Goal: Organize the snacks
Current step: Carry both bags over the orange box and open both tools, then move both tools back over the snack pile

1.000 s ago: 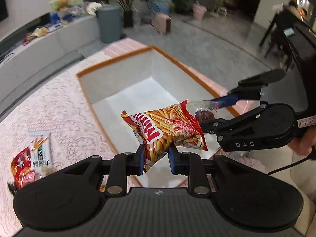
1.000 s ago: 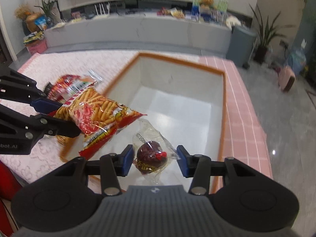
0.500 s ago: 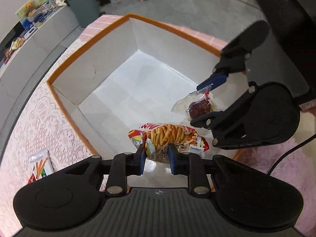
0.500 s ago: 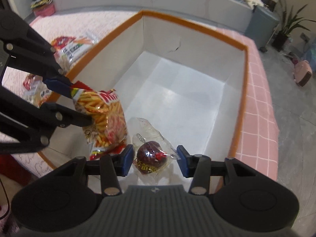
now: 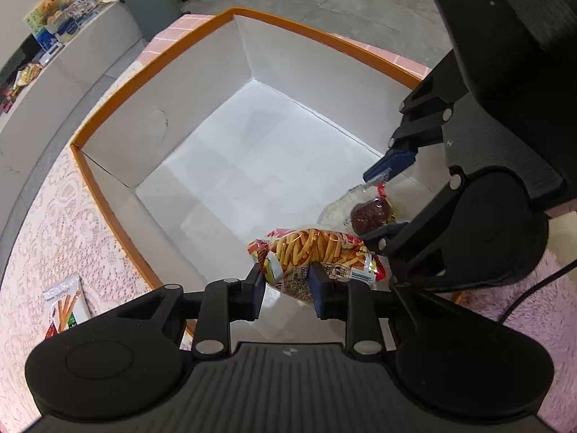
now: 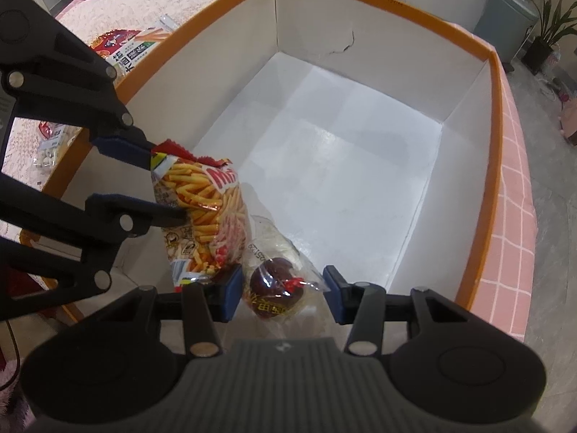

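— Inside the orange-rimmed white box [image 6: 494,115], what does each claw carry?

— Left claw [image 5: 287,288]: its fingers are parted around a bag of fry-shaped crisps [image 5: 317,254], touching the wrapper at both sides low in the box's near corner; whether they pinch it I cannot tell. Right claw [image 6: 281,294]: spread wide, its fingers clear of a clear-wrapped dark red sweet [image 6: 276,283] lying just beside the crisps.

— And outside the box?

— More snack packets [image 6: 135,48] lie on the lace-covered bench [image 5: 54,223] along the box's left wall; one stick-biscuit packet [image 5: 66,305] shows in the left wrist view.
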A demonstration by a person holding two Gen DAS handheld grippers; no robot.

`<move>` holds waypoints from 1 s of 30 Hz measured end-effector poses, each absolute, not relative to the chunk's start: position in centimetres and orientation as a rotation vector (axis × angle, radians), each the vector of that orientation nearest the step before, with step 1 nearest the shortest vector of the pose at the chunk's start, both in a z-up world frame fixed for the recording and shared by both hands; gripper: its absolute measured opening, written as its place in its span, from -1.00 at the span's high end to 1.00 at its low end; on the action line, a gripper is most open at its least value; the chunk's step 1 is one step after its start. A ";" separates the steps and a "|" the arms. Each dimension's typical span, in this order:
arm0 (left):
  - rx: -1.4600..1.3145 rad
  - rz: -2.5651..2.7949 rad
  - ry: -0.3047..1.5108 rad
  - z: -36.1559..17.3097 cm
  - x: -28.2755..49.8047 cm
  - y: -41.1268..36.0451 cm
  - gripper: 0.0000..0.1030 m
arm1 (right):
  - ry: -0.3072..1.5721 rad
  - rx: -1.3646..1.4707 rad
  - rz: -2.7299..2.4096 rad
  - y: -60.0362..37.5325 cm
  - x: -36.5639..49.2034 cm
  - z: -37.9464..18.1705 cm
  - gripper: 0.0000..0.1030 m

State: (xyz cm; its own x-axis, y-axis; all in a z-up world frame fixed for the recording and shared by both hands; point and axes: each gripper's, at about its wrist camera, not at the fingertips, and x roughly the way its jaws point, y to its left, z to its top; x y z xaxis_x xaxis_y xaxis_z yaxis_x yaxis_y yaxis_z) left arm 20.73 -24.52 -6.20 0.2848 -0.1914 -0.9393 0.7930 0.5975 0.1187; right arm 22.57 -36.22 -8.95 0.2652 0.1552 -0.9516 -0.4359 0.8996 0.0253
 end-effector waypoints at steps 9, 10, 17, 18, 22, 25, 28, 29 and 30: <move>0.707 -0.712 1.039 -5.2 19.7 -24.4 0.01 | 1.236 -0.313 0.409 -35.7 22.4 -8.2 -0.10; 0.709 -0.714 1.028 -4.9 19.5 -24.3 -0.02 | 1.235 -0.318 0.411 -35.7 22.3 -7.9 -0.11; 0.663 -0.727 0.928 -1.8 17.2 -22.4 -0.21 | 1.165 -0.334 0.387 -35.3 21.0 -5.3 -0.21; 0.652 -0.721 0.905 -1.3 16.7 -21.8 -0.21 | 1.146 -0.331 0.381 -35.1 20.6 -4.9 -0.22; 0.578 -0.677 0.832 0.0 15.4 -19.6 -0.22 | 1.038 -0.295 0.330 -34.9 18.6 -2.9 -0.22; 0.511 -0.630 0.761 1.0 14.5 -17.6 -0.22 | 0.970 -0.229 0.303 -34.7 17.2 -2.0 -0.21; 0.448 -0.577 0.703 1.8 13.4 -15.5 -0.22 | 0.909 -0.176 0.302 -33.8 15.6 -1.4 -0.21; 0.426 -0.563 0.694 2.0 13.1 -14.9 -0.22 | 0.886 -0.165 0.299 -33.5 15.0 -1.1 -0.21; 0.405 -0.551 0.685 2.2 12.8 -14.2 -0.22 | 0.861 -0.151 0.295 -33.0 14.4 -0.9 -0.21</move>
State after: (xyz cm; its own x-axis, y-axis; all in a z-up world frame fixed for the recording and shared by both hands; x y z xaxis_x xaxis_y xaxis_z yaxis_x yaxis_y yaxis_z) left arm 12.79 -14.22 2.16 0.6429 -0.3403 -0.6862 0.5969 0.7840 0.1704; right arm 14.44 -33.02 -0.94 0.6142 0.1943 -0.7649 -0.3152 0.9490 -0.0120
